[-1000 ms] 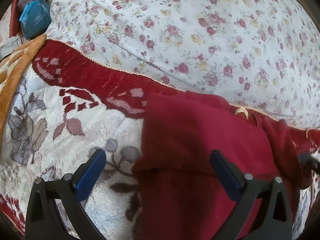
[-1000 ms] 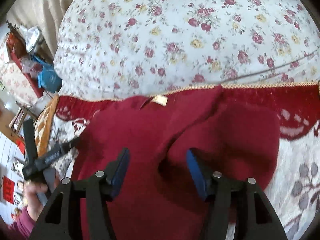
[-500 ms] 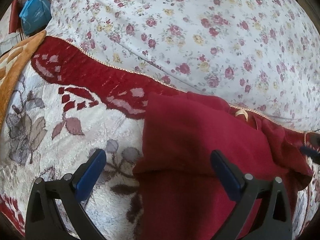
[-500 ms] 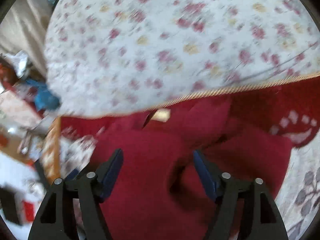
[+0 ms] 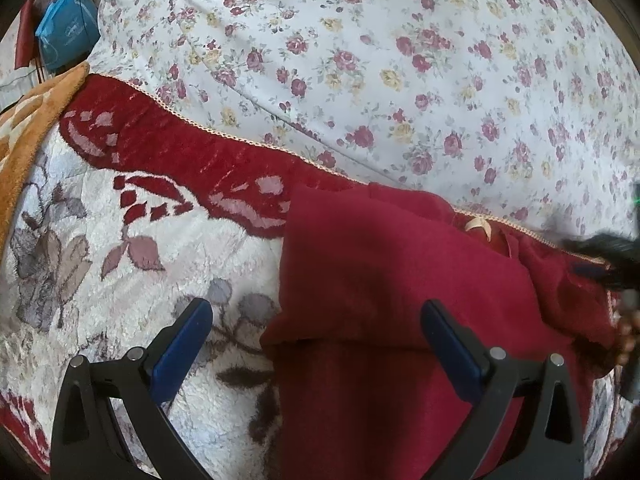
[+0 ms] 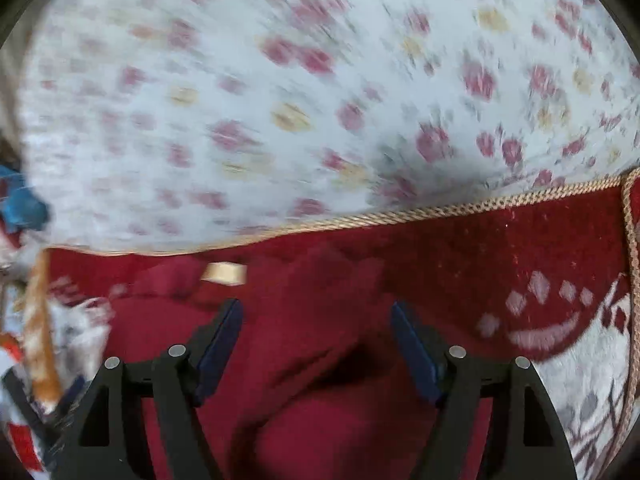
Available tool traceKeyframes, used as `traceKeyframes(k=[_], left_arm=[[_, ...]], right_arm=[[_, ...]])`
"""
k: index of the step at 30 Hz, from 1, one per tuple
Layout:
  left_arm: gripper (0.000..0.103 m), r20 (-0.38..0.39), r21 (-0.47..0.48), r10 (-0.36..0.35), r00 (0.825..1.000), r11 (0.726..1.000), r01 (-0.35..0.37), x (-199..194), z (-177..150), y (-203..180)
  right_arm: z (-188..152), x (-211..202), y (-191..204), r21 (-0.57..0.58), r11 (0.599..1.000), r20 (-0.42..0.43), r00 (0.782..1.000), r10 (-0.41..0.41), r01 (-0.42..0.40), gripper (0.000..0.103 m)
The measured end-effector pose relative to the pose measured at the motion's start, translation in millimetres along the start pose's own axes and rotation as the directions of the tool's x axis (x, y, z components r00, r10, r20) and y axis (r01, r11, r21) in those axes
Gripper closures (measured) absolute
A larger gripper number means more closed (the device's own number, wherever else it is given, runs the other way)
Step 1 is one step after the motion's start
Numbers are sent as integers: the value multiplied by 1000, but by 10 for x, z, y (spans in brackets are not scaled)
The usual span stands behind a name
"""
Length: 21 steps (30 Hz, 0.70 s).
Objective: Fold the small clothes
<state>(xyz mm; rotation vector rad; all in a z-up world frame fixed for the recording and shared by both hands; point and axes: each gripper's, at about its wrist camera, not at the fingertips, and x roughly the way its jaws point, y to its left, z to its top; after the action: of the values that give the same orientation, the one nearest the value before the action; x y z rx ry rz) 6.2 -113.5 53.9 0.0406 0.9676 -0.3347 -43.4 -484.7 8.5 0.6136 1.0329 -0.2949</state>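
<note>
Dark red knit garment (image 5: 400, 280) lies rumpled on plush red-and-white floral blanket (image 5: 120, 240) by its corded edge against rose-print white quilt (image 5: 400, 60), left gripper (image 5: 316, 340) and right gripper (image 6: 316, 340) jaws wide, empty, blue bag (image 5: 66, 32) far-left.

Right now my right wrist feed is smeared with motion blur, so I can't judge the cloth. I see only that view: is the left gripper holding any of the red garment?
Observer: No. The left gripper is open, with its right finger over the red garment and its left finger over the plush blanket.
Operator: Where is the garment's left edge?
Observer: It runs between those two fingers. The lower edge of a folded layer crosses the gap just beyond their tips.
</note>
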Motion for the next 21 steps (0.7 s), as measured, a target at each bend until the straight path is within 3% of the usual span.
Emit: traceKeyframes(k=[1,2,3,6,8,11,12,14,17,21], left_arm=[[0,-1,-3,6,1000,1000,-6,5,13,14],[0,-4,-8,9,1000,1000,-9,12,20,28],[0,-6,-20,3,1000,1000,-3,15,30,53],[0,-6,-55,-13,1000,998,12,-1,64,125],[0,-5,-77,-26,1000,997,26,-4,78,155],[0,-21,-97,-63,998,993,60,23,79,185],[0,-24,-102,-74,997,992,72,27,78,192],[0,-18,-114,-97,995,989,94,15,76,208],[0,-8,-130,-148,989,981,146,-26,82,218],[0,-8,-129,-222,975,967,219,-50,74,164]], right_arm=[[-1,118,-40,21,1000,-28,1000,-1,2,56],[-18,159,-56,39,999,-38,999,27,-25,86],[-53,95,-68,41,997,-11,998,68,-68,93],[-171,-301,249,-70,981,88,979,186,-180,93],[-299,-495,515,-138,955,96,956,277,-262,93],[-665,-486,1008,-249,892,-21,923,384,-377,86],[-772,-433,1116,-264,877,-74,915,397,-402,60],[-995,-320,1268,-276,864,-159,906,392,-422,36],[-1242,-490,1212,-332,867,-108,928,357,-372,35],[-1341,-811,813,-316,897,-45,949,311,-309,29]])
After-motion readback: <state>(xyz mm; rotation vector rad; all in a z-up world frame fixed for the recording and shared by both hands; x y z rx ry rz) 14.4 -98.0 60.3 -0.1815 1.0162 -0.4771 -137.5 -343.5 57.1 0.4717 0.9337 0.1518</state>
